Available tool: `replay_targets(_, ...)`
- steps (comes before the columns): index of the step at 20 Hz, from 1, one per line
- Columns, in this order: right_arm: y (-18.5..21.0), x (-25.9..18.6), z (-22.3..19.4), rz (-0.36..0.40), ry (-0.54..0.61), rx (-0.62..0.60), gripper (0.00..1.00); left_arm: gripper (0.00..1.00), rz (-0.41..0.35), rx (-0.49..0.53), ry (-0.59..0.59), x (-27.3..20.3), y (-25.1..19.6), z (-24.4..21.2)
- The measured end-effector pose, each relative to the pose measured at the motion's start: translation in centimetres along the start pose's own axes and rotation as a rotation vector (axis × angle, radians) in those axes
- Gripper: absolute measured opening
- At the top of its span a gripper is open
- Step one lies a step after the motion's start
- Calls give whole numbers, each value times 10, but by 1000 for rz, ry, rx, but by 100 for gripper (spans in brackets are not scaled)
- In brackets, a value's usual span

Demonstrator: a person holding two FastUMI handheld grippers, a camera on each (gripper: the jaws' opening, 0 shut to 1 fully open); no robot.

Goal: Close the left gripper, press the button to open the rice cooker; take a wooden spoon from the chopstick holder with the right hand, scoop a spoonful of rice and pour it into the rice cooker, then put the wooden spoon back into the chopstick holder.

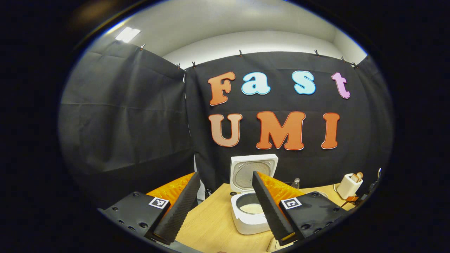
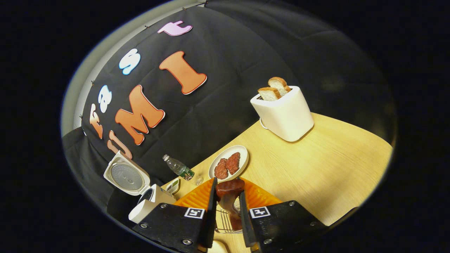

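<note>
The white rice cooker [image 1: 250, 214] stands on the wooden table [image 1: 211, 225] with its lid [image 1: 254, 172] up; pale rice lies in the pot. My left gripper [image 1: 225, 207] hovers in front of it, open wide and holding nothing. In the right gripper view, my right gripper [image 2: 227, 187] is shut on the dark wooden spoon [image 2: 228, 198], whose rounded end points up between the fingertips. The spoon's lower part sits among the wires of the chopstick holder [image 2: 223, 220] just below the fingers. The open rice cooker [image 2: 140, 196] is far off to the left in that view.
A white toaster [image 2: 284, 114] with two bread slices stands at the back right of the table [image 2: 316, 175]. A plate of meat slices [image 2: 228, 163], a small plastic bottle [image 2: 179, 168] and a little bowl [image 2: 173, 185] lie between toaster and cooker.
</note>
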State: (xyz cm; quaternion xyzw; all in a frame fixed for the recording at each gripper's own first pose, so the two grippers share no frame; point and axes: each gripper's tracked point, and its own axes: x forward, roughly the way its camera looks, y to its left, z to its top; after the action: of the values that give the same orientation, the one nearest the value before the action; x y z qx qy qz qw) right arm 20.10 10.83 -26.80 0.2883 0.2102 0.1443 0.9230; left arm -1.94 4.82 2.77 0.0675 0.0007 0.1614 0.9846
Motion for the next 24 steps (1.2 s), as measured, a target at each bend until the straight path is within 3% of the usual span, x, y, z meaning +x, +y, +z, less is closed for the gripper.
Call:
replay_targets(4, 9, 3, -5, 3, 28, 53, 23, 100, -2, -13, 13, -2, -2, -6)
replay_targets(9, 19, 7, -3, 9, 43, 26, 14, 100, 5, -19, 28, -8, 4, -13)
replay_targets(18, 60, -45, 49, 23, -82, -55, 14, 100, -19, -56, 6, 4, 35, -5)
replay_targets(21, 86, -75, 49, 50, -106, -56, 14, 100, 16, 15, -28, 21, 61, -2)
replay_targets(24, 110, -100, 38, 59, -123, -60, 14, 99, -43, 24, -35, 37, 62, -3)
